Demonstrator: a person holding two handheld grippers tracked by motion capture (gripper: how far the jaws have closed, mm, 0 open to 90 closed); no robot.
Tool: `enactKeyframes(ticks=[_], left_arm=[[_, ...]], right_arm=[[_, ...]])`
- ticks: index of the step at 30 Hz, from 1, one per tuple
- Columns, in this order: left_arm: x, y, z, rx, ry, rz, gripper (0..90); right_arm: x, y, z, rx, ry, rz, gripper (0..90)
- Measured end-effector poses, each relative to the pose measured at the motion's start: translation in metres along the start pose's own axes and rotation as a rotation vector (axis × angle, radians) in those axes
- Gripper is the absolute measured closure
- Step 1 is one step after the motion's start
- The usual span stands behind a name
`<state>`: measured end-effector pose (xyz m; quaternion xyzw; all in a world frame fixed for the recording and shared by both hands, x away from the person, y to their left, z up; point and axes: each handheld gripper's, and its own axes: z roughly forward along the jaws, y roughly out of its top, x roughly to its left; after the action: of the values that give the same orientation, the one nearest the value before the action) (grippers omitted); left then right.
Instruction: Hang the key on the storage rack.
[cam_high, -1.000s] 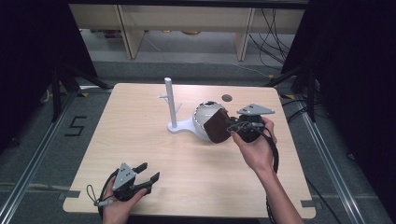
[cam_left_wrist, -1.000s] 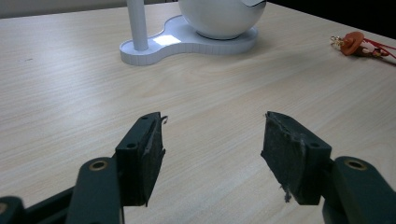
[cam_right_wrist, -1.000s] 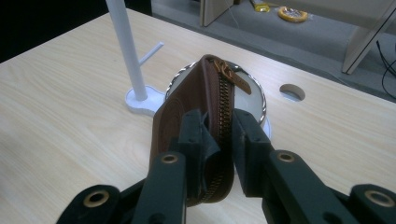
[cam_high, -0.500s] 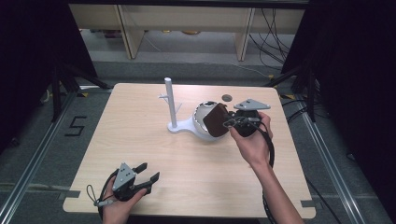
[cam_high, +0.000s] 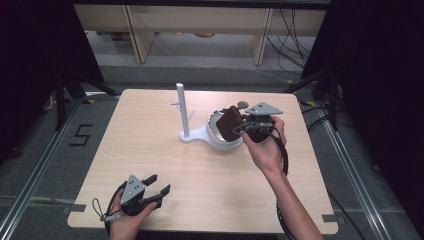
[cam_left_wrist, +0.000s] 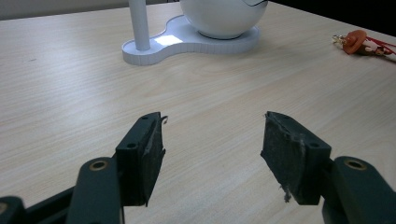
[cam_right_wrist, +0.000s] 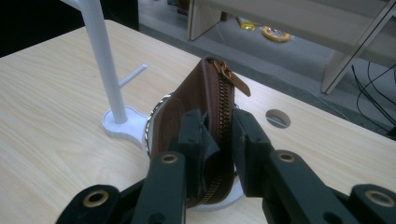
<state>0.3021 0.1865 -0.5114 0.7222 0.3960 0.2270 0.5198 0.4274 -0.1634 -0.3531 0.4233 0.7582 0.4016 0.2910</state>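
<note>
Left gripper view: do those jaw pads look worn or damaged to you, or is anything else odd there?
Yes. Both pads of the left gripper look frayed: the pad at the right of that view has ragged edges and loose fibres hanging off its lower corner, and the other shows a small tuft at its tip. Jaws stand open, nothing between them.

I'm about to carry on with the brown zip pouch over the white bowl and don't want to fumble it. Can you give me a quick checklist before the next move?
1. Right claw shut on the brown zip pouch: ok.
2. Pouch over the white bowl: ok.
3. Pouch clear of the white post: ok.
4. Zipper closed: ok along the visible part.
5. Left claw open, holding nothing: ok.
6. Whether anything lies in the bowl: cannot tell.
</note>
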Motion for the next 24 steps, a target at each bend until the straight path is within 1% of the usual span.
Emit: enactKeyframes(ticks=[1,2,3,4,5,8,9,10,13,14,15,16,17,18,19,20,22,23,24], left_arm=[[0.000,0.000,0.000,0.000,0.000,0.000,37.6],[0.000,0.000,0.000,0.000,0.000,0.001,37.6],[0.000,0.000,0.000,0.002,0.000,0.002,37.6],[0.000,0.000,0.000,-0.001,0.003,0.002,37.6],[-0.001,0.001,-0.001,0.016,0.011,0.006,37.6],[0.000,0.000,-0.001,0.014,0.011,0.007,37.6],[0.000,0.000,-0.001,0.010,0.009,0.006,37.6],[0.000,0.000,-0.001,0.012,0.010,0.007,37.7],[0.000,0.000,-0.001,0.010,0.010,0.006,37.6],[0.000,0.000,0.000,0.000,0.003,0.005,37.7],[0.000,0.000,0.000,0.000,0.003,0.005,37.7],[0.000,0.000,0.000,0.001,0.005,0.007,37.7],[0.000,0.000,0.000,0.001,0.005,0.006,37.7],[0.000,0.000,0.000,0.001,0.005,0.008,37.7],[0.000,0.000,0.000,0.004,0.009,0.009,37.7],[0.000,0.000,-0.001,0.009,0.012,0.011,37.7],[0.000,0.000,0.000,0.009,0.012,0.012,37.7],[0.000,0.000,0.000,0.010,0.012,0.012,37.7],[0.000,0.000,0.000,0.010,0.012,0.011,37.7]], right_arm=[[0.000,0.000,0.000,0.000,0.000,0.000,75.6],[-0.002,0.000,0.002,-0.014,-0.001,-0.038,75.6],[-0.002,0.000,0.005,-0.022,-0.013,-0.042,75.6],[-0.002,0.000,0.005,-0.020,-0.014,-0.042,75.6],[-0.002,0.000,0.007,-0.020,-0.012,-0.052,75.6],[0.000,0.000,0.010,-0.016,-0.020,-0.036,75.5],[0.000,-0.001,0.013,-0.031,-0.029,-0.039,75.5],[-0.001,0.000,0.013,-0.015,-0.020,-0.057,75.5],[0.001,-0.001,0.018,-0.024,-0.029,-0.055,75.4],[0.001,-0.002,0.020,-0.011,-0.033,-0.059,75.4],[0.002,-0.003,0.022,-0.025,-0.042,-0.061,75.4],[0.002,-0.004,0.023,-0.017,-0.047,-0.064,75.4],[0.003,-0.005,0.025,-0.013,-0.048,-0.057,75.4],[0.002,-0.005,0.026,-0.010,-0.047,-0.068,75.3],[0.003,-0.006,0.027,-0.007,-0.046,-0.061,75.3],[0.003,-0.007,0.029,-0.016,-0.052,-0.065,75.3],[0.003,-0.007,0.031,-0.007,-0.051,-0.079,75.3],[0.004,-0.007,0.033,-0.009,-0.048,-0.068,75.3],[0.005,-0.008,0.036,-0.024,-0.058,-0.076,75.2]])
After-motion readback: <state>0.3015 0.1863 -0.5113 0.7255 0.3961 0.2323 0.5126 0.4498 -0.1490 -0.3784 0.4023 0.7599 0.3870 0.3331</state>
